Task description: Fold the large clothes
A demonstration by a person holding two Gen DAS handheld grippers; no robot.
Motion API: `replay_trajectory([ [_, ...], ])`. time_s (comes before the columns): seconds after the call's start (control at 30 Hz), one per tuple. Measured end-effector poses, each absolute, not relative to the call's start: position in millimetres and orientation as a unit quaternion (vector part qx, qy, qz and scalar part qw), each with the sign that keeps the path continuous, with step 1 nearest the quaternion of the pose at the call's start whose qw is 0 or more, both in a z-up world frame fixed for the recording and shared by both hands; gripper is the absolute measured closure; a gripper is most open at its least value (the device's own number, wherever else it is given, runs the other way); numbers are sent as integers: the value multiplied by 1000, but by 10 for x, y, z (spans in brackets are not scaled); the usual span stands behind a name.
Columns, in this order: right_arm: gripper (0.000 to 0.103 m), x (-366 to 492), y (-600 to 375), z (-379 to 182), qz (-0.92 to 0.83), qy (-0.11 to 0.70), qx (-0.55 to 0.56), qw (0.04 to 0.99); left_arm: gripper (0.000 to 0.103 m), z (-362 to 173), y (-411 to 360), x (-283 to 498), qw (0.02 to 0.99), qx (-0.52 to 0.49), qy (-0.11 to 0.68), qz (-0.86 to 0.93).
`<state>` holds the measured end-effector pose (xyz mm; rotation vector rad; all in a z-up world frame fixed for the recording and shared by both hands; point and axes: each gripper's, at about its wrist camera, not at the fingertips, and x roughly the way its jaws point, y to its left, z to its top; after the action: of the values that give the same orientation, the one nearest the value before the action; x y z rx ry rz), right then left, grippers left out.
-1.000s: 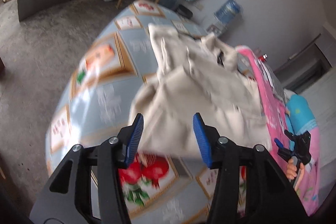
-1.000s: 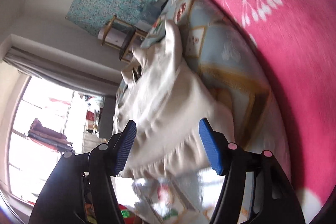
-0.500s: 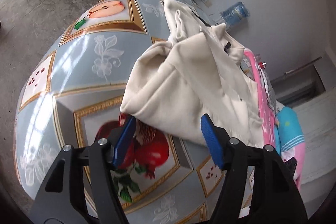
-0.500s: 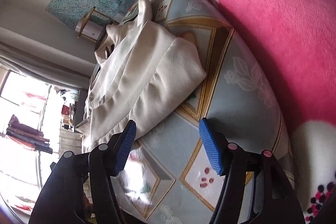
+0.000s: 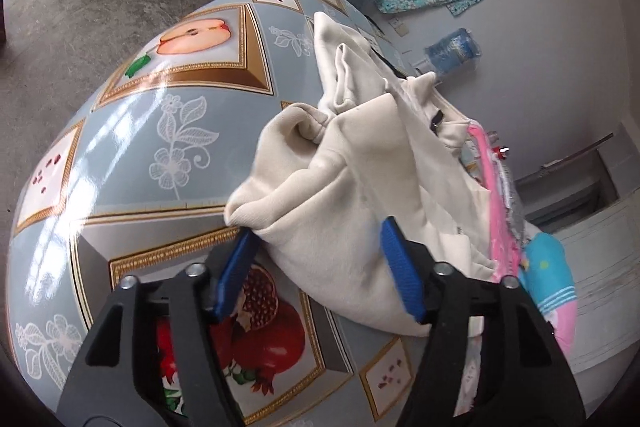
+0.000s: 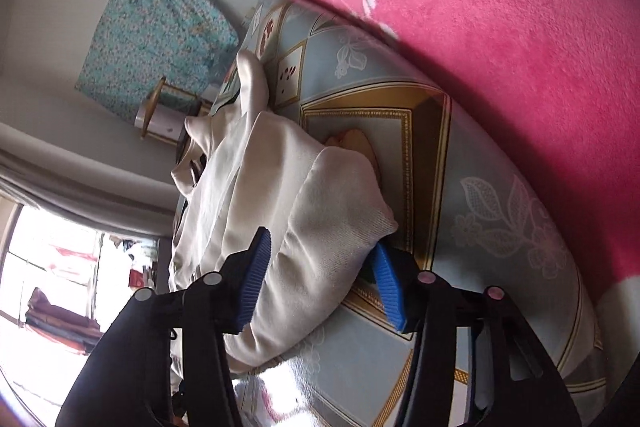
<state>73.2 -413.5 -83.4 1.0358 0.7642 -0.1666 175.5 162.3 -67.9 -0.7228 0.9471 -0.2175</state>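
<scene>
— How do the jaws stand on the left gripper [image 5: 318, 269]?

— Spread wide, with the near corner of the cream garment [image 5: 360, 195] lying between the blue pads [image 5: 398, 279]. No pinch yet; the cloth sits loose in the gap.

— And the right gripper [image 6: 320, 275]?

— Also spread, straddling the rounded folded edge of the same garment [image 6: 280, 211]. One pad rests above the fabric, the other at the fold's edge.

— Where does the garment lie?

— Bunched on the table's glossy fruit-print cloth [image 5: 160, 131], stretching away from both grippers, a pomegranate picture [image 5: 264, 331] just beside its near corner.

— Around it?

— A pink blanket [image 6: 500, 39] beside it, a teal fabric [image 6: 156, 31] on the wall, a water bottle [image 5: 454, 51] beyond.
</scene>
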Motion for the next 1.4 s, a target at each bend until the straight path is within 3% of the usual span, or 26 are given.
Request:
replay_trajectory([
  [0.13,79,786,-4059,-766,-112,364,430,818,70,-582,1328,1830,860,-220,454,-82],
  [0.2,85,821,-4007,-676,-119,374,392,832,85,-473,1141,1805,882,-142,442,-78],
  [0.27,89,825,-3952,-528,-124,374,356,847,92,-328,976,1729,902,-71,419,-71],
  [0.5,92,626,-3823,-26,-117,349,303,879,97,203,936,1372,932,-34,349,-89],
  [0.67,92,327,-3746,167,-101,347,298,883,98,447,1038,1017,933,-13,342,-108],
  [0.83,90,-100,-3768,0,-74,387,310,865,97,299,1419,666,909,-49,397,-114],
  [0.9,89,-185,-3820,-196,-61,413,328,847,90,68,1546,582,891,-69,434,-116],
  [1.0,77,-290,-3985,-446,-85,470,341,810,83,-239,1719,488,870,-94,474,-98],
  [1.03,70,-349,-4051,-441,-96,472,343,807,81,-271,1800,438,868,-110,475,-98],
  [1.13,63,-554,-4215,-243,-135,453,331,817,71,-200,2016,313,881,-128,451,-69],
  [1.27,61,-556,-4181,43,-129,423,309,842,69,-23,2186,311,895,-149,416,-53],
  [1.4,60,-106,-3660,136,-26,436,271,858,69,71,1858,539,896,-127,417,-86],
])
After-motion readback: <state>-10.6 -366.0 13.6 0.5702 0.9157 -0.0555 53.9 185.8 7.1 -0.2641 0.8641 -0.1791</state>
